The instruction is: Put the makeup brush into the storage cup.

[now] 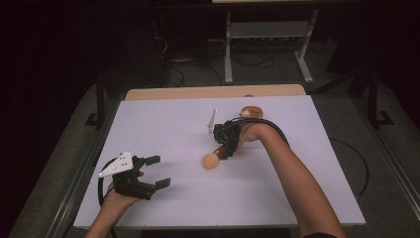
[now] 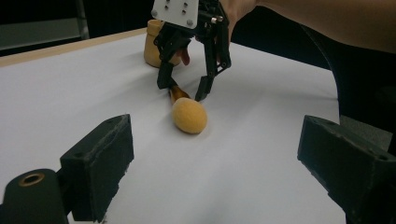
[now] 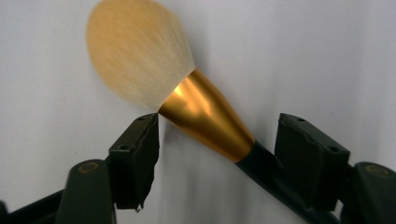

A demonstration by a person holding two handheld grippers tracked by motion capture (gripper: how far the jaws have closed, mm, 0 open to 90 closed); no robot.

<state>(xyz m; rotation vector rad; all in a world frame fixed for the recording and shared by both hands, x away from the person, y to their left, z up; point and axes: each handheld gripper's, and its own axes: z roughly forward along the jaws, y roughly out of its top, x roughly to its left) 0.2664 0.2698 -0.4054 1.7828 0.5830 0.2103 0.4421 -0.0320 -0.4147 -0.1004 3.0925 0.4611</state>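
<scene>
Nearest the person, at about 7 o'clock on the white rectangular tabletop (image 1: 163, 129), the left gripper (image 1: 159, 172) sits in the left hand (image 1: 116, 201) with its black jaws spread wide and nothing between them. In its own view the jaws frame the scene ahead from either side, pointing towards 1 o'clock across the table.

A bit further out, near the middle of the table, lies the makeup brush with the fluffy peach-coloured head, shiny copper ferrule and black handle (image 3: 140, 56). It's flat on the surface, head pointing roughly 7 o'clock, handle running back towards 1 o'clock.

The right gripper (image 1: 224, 153) comes down over it from 1 o'clock. Its jaws straddle the ferrule and the handle, partly parted, and I can't tell whether the pads touch the brush on both sides.

Behind that, around 1 o'clock near the far edge, stands a small tan rounded pot (image 1: 251, 112), just beside the right hand (image 1: 250, 133).
</scene>
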